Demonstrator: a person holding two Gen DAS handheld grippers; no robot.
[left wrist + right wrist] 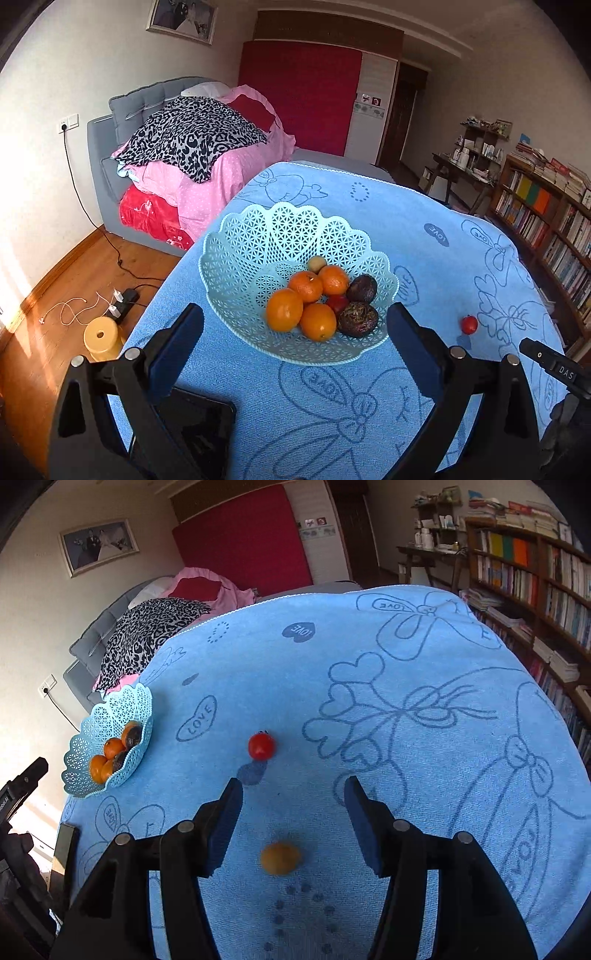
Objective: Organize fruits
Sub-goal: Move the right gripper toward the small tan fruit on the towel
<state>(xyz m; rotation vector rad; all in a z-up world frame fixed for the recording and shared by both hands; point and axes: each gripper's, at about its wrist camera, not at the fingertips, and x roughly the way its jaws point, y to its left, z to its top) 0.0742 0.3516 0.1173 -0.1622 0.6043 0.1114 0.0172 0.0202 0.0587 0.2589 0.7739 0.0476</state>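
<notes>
On the blue towel-covered table [424,775], the sorting is nearly finished.

Basket: the pale lattice basket [258,240] holds four oranges [284,309], two dark wrinkled fruits [357,319], a red one and a small pale one; in the right wrist view it sits at about 9 o'clock.

Loose fruit: a small orange fruit [280,858], blurred, perhaps a kumquat or small tangerine, lies between the right claw's fingers; a red tomato-like fruit [261,746] lies at 12 o'clock beyond it, well apart from the basket.

Right gripper [293,805]: spread wide, holding nothing, straddling the orange fruit.

Left gripper [295,325]: spread wide too, empty, hanging just short of the basket's near rim.

Step in hand: likely pinching up the small orange fruit.

Doing it well: centre the fruit between the blue pads [225,823], lower until the pads bracket its widest part, then close gently, since round fruit may roll on the towel or squirt out. Carry it towards 9 o'clock and release low over the basket.

Left next: the red fruit.
</notes>
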